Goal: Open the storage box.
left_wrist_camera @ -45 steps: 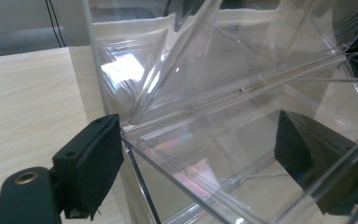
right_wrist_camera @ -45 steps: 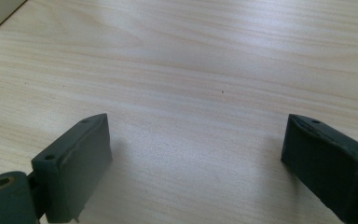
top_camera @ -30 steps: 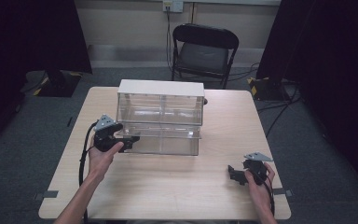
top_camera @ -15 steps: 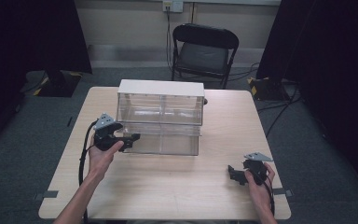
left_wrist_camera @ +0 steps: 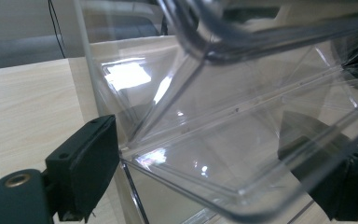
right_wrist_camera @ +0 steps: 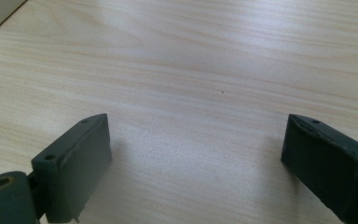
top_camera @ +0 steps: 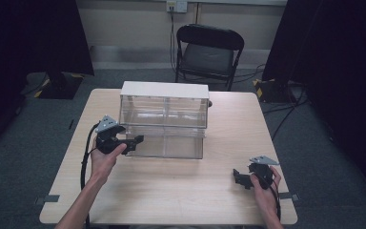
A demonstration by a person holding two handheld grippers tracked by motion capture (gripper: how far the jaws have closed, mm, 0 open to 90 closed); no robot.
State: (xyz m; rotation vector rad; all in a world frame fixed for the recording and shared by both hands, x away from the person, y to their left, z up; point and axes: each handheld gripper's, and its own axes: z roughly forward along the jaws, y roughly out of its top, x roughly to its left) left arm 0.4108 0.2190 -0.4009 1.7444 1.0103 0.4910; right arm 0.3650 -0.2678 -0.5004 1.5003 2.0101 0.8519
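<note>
My left gripper [top_camera: 132,142] stands spread at the left end of the clear drawer box [top_camera: 164,125], its jaws straddling the pulled-out lower drawer [left_wrist_camera: 223,154], likely to grip its wall. The box sits mid-tabletop [top_camera: 181,191]; my right gripper [top_camera: 240,178] waits released around five o'clock, out of the way.

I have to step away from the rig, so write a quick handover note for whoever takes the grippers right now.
Left gripper: open, jaws set either side of the left end of the clear drawer, not closed on it.
Right gripper: open, holding nothing, low over the table near its front right corner.
Clear drawer cabinet: mid table, white top, its lower drawer standing out toward the person.
Done: left gripper is in place at the drawer.
Left: probably close on the drawer and move it; I cannot tell whether it is meant to go in or out.
</note>
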